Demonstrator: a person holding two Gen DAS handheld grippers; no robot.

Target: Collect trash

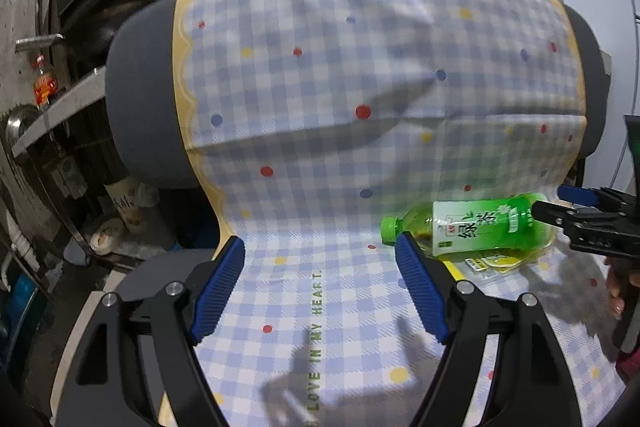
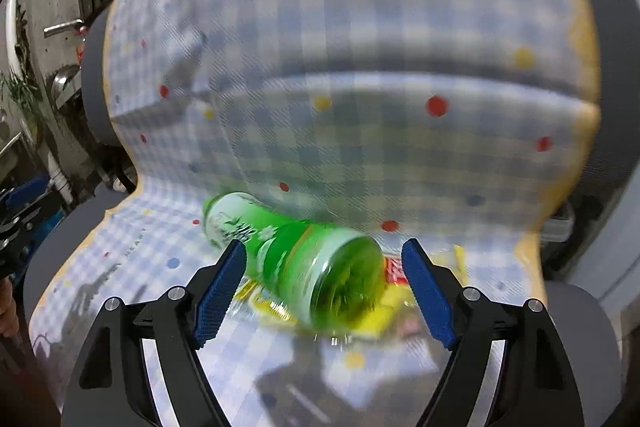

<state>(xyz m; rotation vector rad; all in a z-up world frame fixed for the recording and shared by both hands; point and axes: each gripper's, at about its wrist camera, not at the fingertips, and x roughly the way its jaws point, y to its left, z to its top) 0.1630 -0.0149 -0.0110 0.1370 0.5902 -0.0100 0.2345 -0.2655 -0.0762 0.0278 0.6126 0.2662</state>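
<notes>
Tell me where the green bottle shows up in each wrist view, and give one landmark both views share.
Left wrist: the green bottle lies on its side at lower right, cap pointing left, just past the right finger.
Right wrist: the bottle lies at lower centre, base toward the camera, between the open fingers.
Shared landmark: the yellow wrapper under the bottle.

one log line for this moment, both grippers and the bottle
left gripper: open, empty | right gripper: open, at base of green bottle | bottle: on its side over yellow wrapper | not grasped

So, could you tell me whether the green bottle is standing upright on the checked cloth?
No, the green bottle lies on its side on the checked cloth, its cap pointing toward the left gripper.
</notes>
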